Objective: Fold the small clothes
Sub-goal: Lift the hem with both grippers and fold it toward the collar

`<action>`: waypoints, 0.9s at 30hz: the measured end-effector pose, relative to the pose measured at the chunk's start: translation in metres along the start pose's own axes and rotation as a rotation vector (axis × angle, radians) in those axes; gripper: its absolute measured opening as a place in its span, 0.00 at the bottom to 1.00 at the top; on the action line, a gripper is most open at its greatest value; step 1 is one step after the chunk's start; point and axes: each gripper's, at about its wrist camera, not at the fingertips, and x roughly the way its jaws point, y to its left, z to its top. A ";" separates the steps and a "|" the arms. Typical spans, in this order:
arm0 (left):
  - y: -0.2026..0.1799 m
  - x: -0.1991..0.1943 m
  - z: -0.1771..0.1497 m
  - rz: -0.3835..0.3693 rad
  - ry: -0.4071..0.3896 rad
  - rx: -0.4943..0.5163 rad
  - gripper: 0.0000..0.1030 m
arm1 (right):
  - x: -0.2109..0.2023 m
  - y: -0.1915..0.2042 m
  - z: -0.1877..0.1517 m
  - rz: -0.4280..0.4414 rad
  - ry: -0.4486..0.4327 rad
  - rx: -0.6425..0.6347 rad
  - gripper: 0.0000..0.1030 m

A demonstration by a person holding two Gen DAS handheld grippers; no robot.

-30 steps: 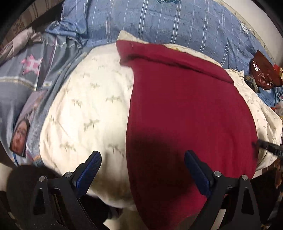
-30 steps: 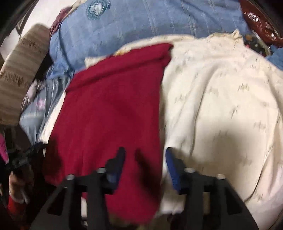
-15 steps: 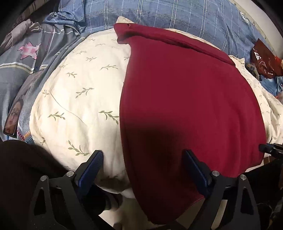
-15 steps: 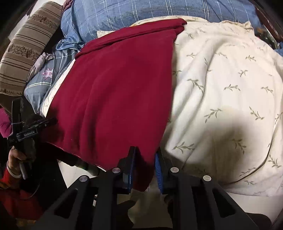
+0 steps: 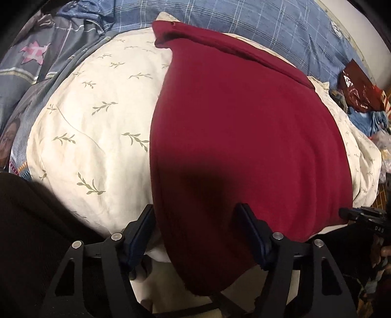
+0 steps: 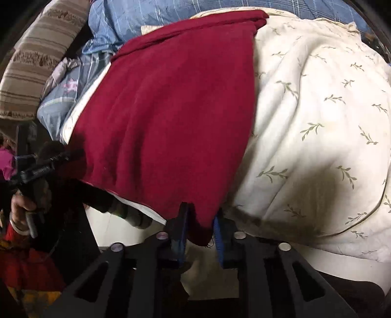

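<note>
A dark red garment (image 5: pixel 244 122) lies flat on a cream leaf-print duvet (image 5: pixel 97 110), and its near hem hangs over the duvet's front edge. My left gripper (image 5: pixel 198 220) straddles the garment's near left corner. Its jaws are closing with the cloth between them, and the pads still stand well apart. In the right wrist view the same red garment (image 6: pixel 171 110) runs down to my right gripper (image 6: pixel 200 220). Those jaws are closing too, and the pads pinch the bunched near right corner. Here the duvet (image 6: pixel 317 122) lies to the right.
Blue plaid bedding (image 5: pixel 244 19) lies behind the duvet, with a grey patterned cloth (image 5: pixel 36 61) to its left. A red foil packet (image 5: pixel 356 90) and blue clothes lie at the right. A striped brown cushion (image 6: pixel 36 61) is at the far left. A person's hand (image 6: pixel 20 208) shows at the lower left.
Both grippers came down to the garment's near hem. The right jaws closed from wide apart onto the corner. The left jaws narrowed around the other corner.
</note>
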 end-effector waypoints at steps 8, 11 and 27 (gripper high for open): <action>0.005 -0.012 -0.006 -0.042 0.014 -0.022 0.11 | 0.011 0.001 0.000 0.025 -0.006 0.045 0.15; 0.011 -0.027 0.001 -0.119 0.013 -0.048 0.08 | -0.012 0.008 0.003 0.102 -0.071 0.048 0.09; 0.000 -0.100 0.054 -0.166 -0.214 0.051 0.07 | -0.089 0.014 0.084 0.214 -0.455 0.057 0.08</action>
